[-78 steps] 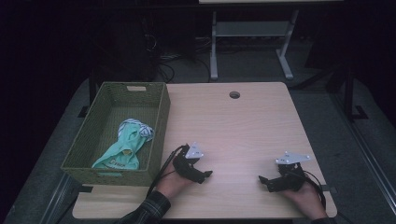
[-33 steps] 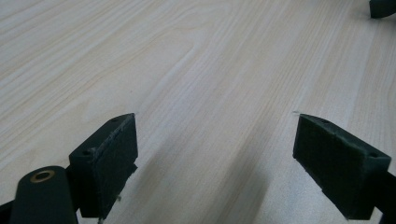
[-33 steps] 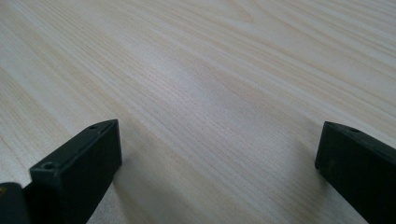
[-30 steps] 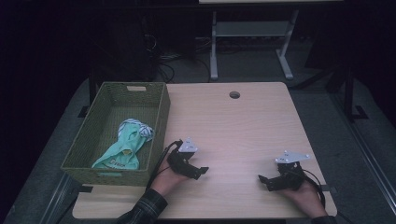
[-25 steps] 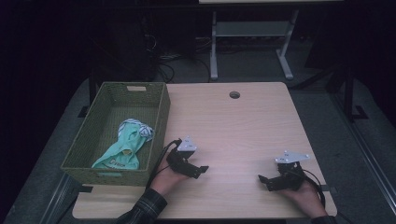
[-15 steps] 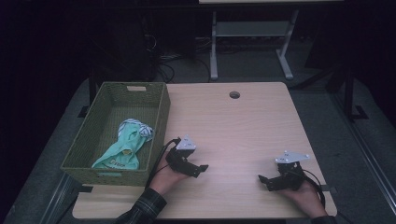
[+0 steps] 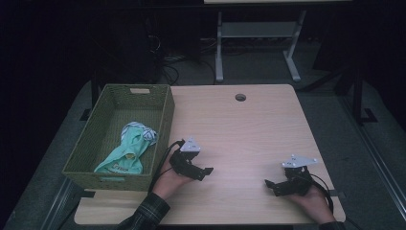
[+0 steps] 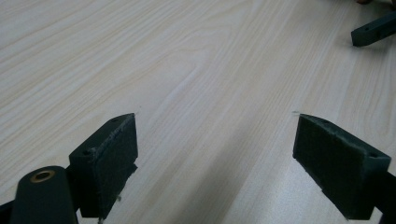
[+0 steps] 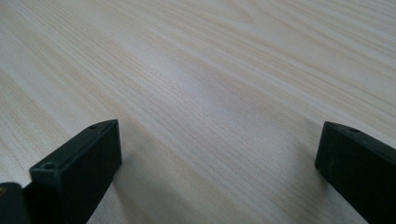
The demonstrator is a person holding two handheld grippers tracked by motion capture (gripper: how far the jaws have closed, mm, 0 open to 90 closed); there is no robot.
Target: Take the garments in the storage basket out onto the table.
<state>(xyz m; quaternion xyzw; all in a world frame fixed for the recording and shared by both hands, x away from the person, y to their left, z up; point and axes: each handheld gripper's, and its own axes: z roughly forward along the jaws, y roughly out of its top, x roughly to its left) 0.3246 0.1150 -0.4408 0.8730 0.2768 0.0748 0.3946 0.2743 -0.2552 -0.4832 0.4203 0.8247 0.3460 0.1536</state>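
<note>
A woven green basket [image 7: 165,120] stands on the left side of the light wooden table [image 7: 244,129]. Inside it lies a crumpled mint-green garment [image 7: 128,149] with a striped white part. My left gripper [image 7: 205,171] rests on the table just right of the basket's near corner, jaws pointing right. In the left gripper view it [image 8: 215,116] is open over bare wood. My right gripper [image 7: 269,184] lies near the front right of the table, jaws pointing left. In the right gripper view it [image 9: 220,125] is open too, with nothing between the fingers.
A round cable hole [image 7: 240,97] sits at the table's far edge. Behind the table stands a metal frame [image 7: 253,43] on a dark floor. A jaw of the other gripper [image 8: 373,30] shows at the top right of the left gripper view.
My left gripper has shifted slightly left and away from the front edge, toward the basket. The right gripper has stayed where it was.
</note>
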